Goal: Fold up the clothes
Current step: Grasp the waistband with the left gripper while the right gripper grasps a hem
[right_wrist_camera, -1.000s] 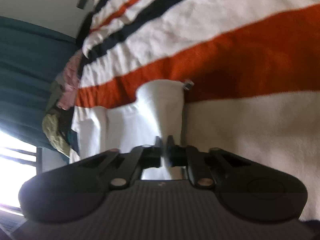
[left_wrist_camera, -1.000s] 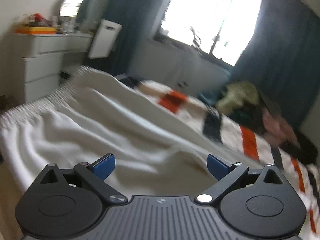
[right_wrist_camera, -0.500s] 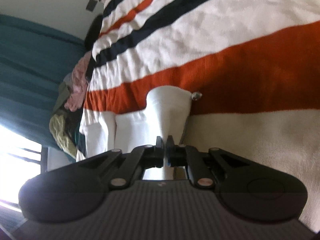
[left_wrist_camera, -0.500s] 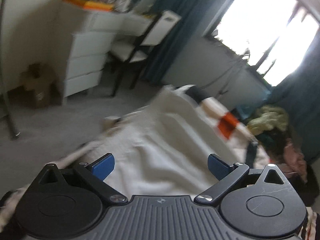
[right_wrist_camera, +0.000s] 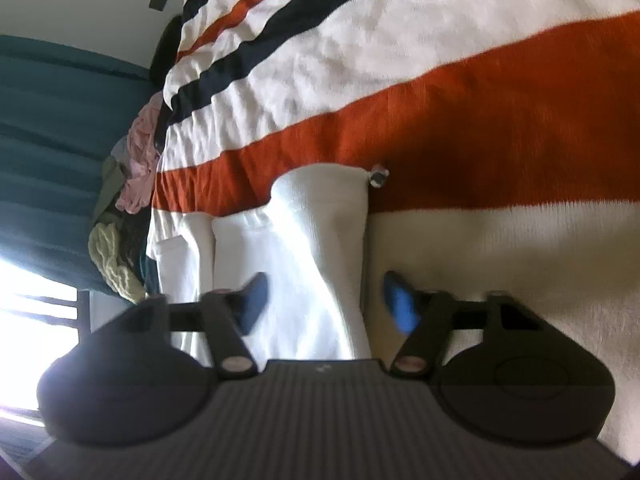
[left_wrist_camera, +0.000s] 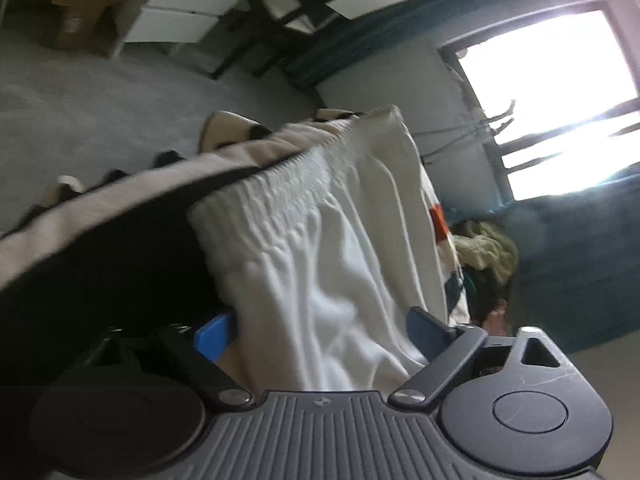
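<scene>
- The left gripper [left_wrist_camera: 320,330] has its two blue-tipped fingers [left_wrist_camera: 211,335] spread wide, and white cloth fills the gap between them without being pinched.
- That cloth is the white garment [left_wrist_camera: 332,248], seen from the left wrist camera with its gathered elastic waistband [left_wrist_camera: 280,176] running along the upper edge, farther from the gripper.
- The garment drapes over the edge of the striped blanket [left_wrist_camera: 120,196], whose pale and dark bands hang toward the grey floor [left_wrist_camera: 100,100].
- The right gripper [right_wrist_camera: 322,300] also stands with its blue fingertips [right_wrist_camera: 400,300] apart; one tip lies over the white garment [right_wrist_camera: 312,248], the other over the cream part of the blanket just beside it.
- From the right wrist camera, the garment lies in long folded lengths on the striped blanket [right_wrist_camera: 440,120], its far end reaching the orange stripe.
- A small metal-looking piece [right_wrist_camera: 378,176] sits at the corner of that far end; what it is cannot be told.
- A heap of other clothes [right_wrist_camera: 120,240], pink and pale yellow-green, lies at the blanket's far side against the teal curtain [right_wrist_camera: 48,120].
- In the left wrist view, a white chest of drawers [left_wrist_camera: 192,12], a cardboard box [left_wrist_camera: 76,12] and a bright window [left_wrist_camera: 560,100] lie beyond the bed.
</scene>
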Available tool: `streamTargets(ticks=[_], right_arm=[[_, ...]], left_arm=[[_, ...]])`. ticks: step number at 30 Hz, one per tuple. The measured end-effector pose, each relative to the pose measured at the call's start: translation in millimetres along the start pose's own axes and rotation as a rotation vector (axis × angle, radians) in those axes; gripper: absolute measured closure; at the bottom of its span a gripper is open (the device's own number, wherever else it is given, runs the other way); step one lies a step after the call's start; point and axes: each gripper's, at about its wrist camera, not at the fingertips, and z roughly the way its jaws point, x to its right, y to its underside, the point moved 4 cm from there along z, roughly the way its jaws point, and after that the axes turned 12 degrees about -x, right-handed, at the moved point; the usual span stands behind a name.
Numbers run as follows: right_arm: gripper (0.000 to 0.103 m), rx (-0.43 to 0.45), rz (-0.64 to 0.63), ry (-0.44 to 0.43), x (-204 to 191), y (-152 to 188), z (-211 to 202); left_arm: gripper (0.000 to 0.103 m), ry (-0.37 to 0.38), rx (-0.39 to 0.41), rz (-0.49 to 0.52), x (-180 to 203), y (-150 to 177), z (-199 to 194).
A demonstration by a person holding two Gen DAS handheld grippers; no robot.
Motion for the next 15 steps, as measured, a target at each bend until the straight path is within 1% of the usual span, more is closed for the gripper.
streamTargets(ticks=[1,2,3,4,6,7,8,9,10,11,12,14,15], right_arm=[[0.067,0.006,-0.007,0.006,0,-2,1],[0.070,0.012,-0.015,0.012,0,-4,2],[0.079,0.018,-0.022,0.017,0,-5,3],[0.085,0.024,-0.030,0.023,0,-7,4],[0.090,0.036,-0.045,0.035,-1,-11,7],[0.093,0.042,-0.052,0.041,-1,-12,8],[0.094,0.048,-0.060,0.047,-1,-14,9],[0.094,0.061,-0.067,0.045,-2,-14,7],[0.095,0.077,-0.073,0.043,-4,-14,4],[0.096,0.109,-0.078,0.027,-7,-14,-1],[0.096,0.145,-0.089,-0.009,-10,-14,-8],[0.096,0.187,-0.138,-0.036,-20,-12,-18],[0.097,0.206,-0.164,-0.047,-25,-11,-22]], left_arm=[[0.013,-0.004,-0.008,0.009,2,1,6],[0.013,-0.023,-0.025,0.012,2,1,13],[0.018,-0.054,-0.046,0.008,2,1,20],[0.023,-0.076,-0.057,0.006,1,2,25],[0.025,-0.088,-0.048,0.000,-3,1,29],[0.031,-0.091,-0.041,-0.013,-6,0,30],[0.035,-0.094,-0.034,-0.026,-8,-1,31],[0.042,-0.101,-0.030,-0.037,-10,-2,32],[0.054,-0.112,-0.028,-0.048,-11,-4,33],[0.064,-0.122,-0.024,-0.063,-13,-5,33],[0.077,-0.133,-0.019,-0.081,-14,-7,31],[0.086,-0.111,-0.011,-0.109,-15,-9,28],[0.090,-0.096,0.005,-0.100,-10,-8,22]])
